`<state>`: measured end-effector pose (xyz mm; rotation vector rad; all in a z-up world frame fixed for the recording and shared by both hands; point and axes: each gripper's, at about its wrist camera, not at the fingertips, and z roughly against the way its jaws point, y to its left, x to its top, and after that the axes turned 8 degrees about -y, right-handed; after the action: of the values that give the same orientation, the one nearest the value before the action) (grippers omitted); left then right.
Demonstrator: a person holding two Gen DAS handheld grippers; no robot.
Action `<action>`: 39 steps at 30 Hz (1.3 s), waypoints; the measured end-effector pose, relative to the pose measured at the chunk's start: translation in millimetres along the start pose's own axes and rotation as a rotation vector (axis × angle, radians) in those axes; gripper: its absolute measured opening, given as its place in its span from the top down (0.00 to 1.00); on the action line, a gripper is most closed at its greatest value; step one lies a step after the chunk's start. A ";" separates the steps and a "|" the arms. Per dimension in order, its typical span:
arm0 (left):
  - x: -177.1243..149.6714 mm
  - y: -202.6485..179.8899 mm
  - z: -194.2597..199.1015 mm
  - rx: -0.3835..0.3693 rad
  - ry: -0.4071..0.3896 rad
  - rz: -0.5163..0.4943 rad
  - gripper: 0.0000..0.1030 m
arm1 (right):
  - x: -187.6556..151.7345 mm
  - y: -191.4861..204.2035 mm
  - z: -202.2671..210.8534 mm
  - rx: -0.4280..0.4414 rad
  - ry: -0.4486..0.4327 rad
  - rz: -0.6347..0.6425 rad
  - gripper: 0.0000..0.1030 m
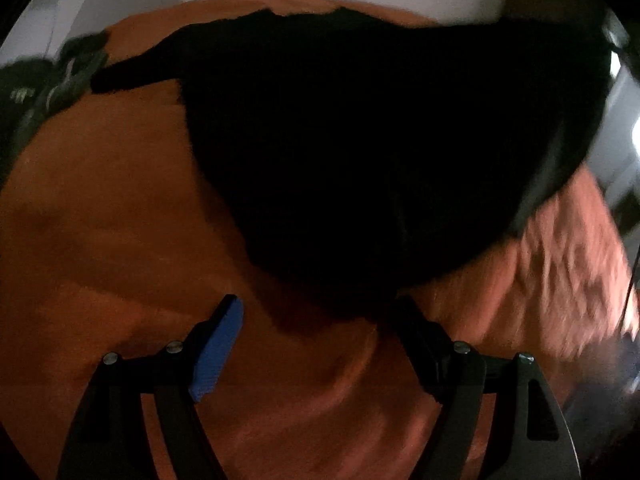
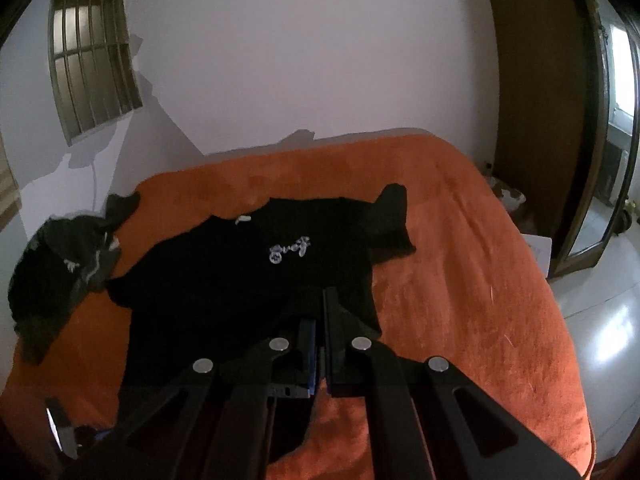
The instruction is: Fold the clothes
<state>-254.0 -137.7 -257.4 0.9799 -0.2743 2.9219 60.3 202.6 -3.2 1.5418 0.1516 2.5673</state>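
Observation:
A black T-shirt (image 2: 256, 276) with a small white print lies spread on an orange blanket (image 2: 460, 288) over a bed. My right gripper (image 2: 320, 320) is shut on the black T-shirt's near hem. In the left wrist view the same black T-shirt (image 1: 360, 140) fills the middle, blurred. My left gripper (image 1: 316, 312) is open just above the blanket (image 1: 120, 220), its jaws on either side of the shirt's near edge. One blue pad (image 1: 218, 348) shows on its left finger.
A heap of dark clothes (image 2: 60, 276) lies at the bed's left edge; it also shows in the left wrist view (image 1: 44, 92). A white wall and barred window (image 2: 92, 60) stand behind the bed. A wooden door (image 2: 532, 120) and shiny floor (image 2: 600, 328) are on the right.

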 end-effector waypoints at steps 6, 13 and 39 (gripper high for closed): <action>33.9 12.5 -14.3 0.055 -0.008 0.093 0.24 | -12.2 -0.3 -17.3 -0.064 0.036 0.026 0.98; 48.6 68.5 11.1 0.209 -0.118 0.299 0.26 | -57.2 -26.7 -73.7 -0.114 0.309 0.001 0.90; 66.0 -6.8 -40.3 0.119 0.067 0.109 0.91 | -149.8 -79.5 -94.9 -0.126 0.529 -0.120 0.48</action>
<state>-329.9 -124.4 -248.1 0.9067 -0.1569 3.0947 51.5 253.6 -190.5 0.7605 0.1292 2.7586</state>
